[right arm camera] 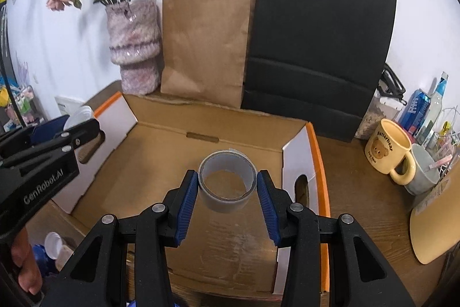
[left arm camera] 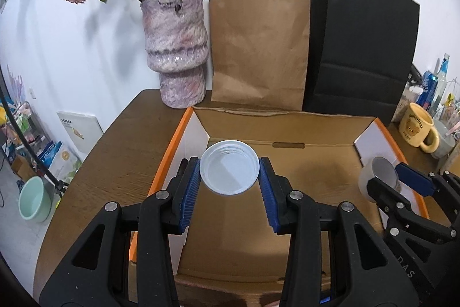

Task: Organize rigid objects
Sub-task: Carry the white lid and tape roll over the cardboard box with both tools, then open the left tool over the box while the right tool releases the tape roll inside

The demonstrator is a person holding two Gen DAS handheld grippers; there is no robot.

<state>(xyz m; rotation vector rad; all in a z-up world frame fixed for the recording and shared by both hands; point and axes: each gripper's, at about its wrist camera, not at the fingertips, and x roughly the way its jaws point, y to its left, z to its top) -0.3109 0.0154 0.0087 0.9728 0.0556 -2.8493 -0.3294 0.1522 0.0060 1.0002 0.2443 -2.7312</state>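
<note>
**2 claws hold round items over the box**

Left wrist view: the left claw (left arm camera: 230, 177) grips a white lid (left arm camera: 229, 167), hollow side facing the camera, above the cardboard box (left arm camera: 287, 163)'s left part.

Right wrist view: the right claw (right arm camera: 227, 183) clamps a grey tape roll (right arm camera: 227, 181), hole facing the camera, above the box's right part on the worktop (right arm camera: 359, 192).

Home rm: wooden table (left arm camera: 115, 151) w/ dried-flower vase (left arm camera: 175, 48), bear mug (right arm camera: 388, 151), paper bags (left arm camera: 258, 42).
</note>
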